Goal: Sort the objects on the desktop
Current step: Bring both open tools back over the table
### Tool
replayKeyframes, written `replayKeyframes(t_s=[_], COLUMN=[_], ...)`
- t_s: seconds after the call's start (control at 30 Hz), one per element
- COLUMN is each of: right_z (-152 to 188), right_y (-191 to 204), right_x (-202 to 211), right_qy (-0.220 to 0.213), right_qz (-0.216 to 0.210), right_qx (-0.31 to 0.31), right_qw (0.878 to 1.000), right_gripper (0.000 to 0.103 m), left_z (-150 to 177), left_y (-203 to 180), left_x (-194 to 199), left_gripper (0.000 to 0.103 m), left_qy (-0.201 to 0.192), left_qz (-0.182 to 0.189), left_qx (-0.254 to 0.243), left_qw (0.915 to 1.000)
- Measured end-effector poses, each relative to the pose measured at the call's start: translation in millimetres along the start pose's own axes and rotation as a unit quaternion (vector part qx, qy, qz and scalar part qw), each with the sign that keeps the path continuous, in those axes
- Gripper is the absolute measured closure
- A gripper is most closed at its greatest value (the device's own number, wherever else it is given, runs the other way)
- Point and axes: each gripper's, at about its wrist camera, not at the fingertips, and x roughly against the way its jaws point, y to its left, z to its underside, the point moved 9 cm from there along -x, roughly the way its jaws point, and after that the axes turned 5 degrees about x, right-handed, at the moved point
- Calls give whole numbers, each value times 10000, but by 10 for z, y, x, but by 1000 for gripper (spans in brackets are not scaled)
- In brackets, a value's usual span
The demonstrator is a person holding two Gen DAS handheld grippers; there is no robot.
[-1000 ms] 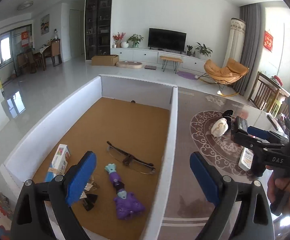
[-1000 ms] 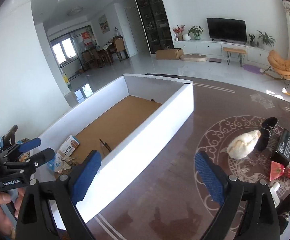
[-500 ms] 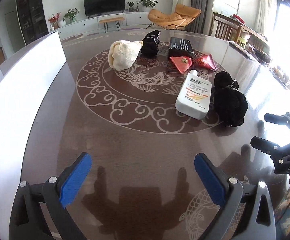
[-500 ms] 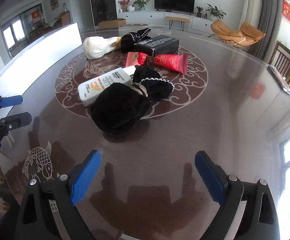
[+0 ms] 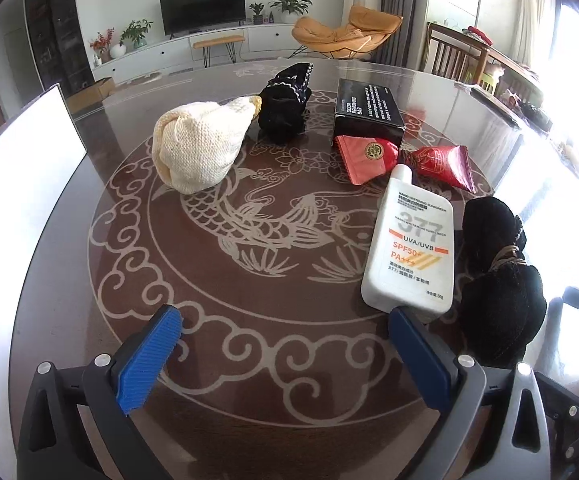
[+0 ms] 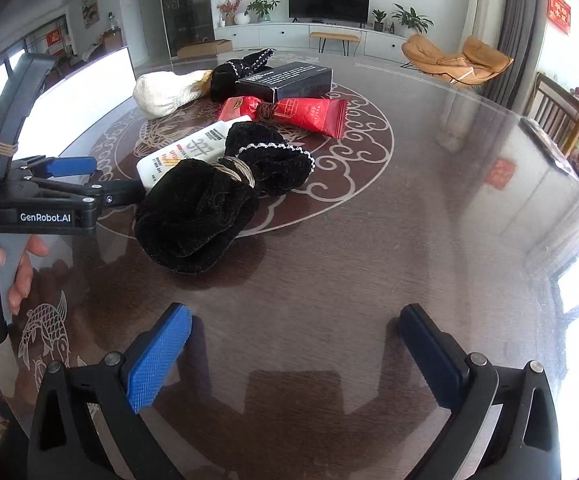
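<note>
Round table, dark glass top with fish pattern. Left gripper: jaws wide apart, nothing between them, over bare tabletop. Right gripper: jaws opening, nothing between them. Items in a cluster at the table's middle: cream knit pouch, black pouch, black box, red packets, white sunscreen bottle beside the near black velvet pouch. White box wall at the left.

Glossy dark table, velvety black pouch, cream knit bundle, smooth white plastic bottle, shiny red packets
</note>
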Motion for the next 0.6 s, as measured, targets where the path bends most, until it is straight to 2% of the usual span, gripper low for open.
replayKeyframes(t_s=[0.6], right_z=[-2], right_y=[3], right_x=[-15], right_qy=[-11], right_qz=[18], right_qx=[-26], right_qw=[10000], right_gripper=[0], left_z=[-1], left_y=[-5], left_x=[-3], left_gripper=[0], left_qy=[2], left_qz=[0], left_qx=[1], left_qw=[10000])
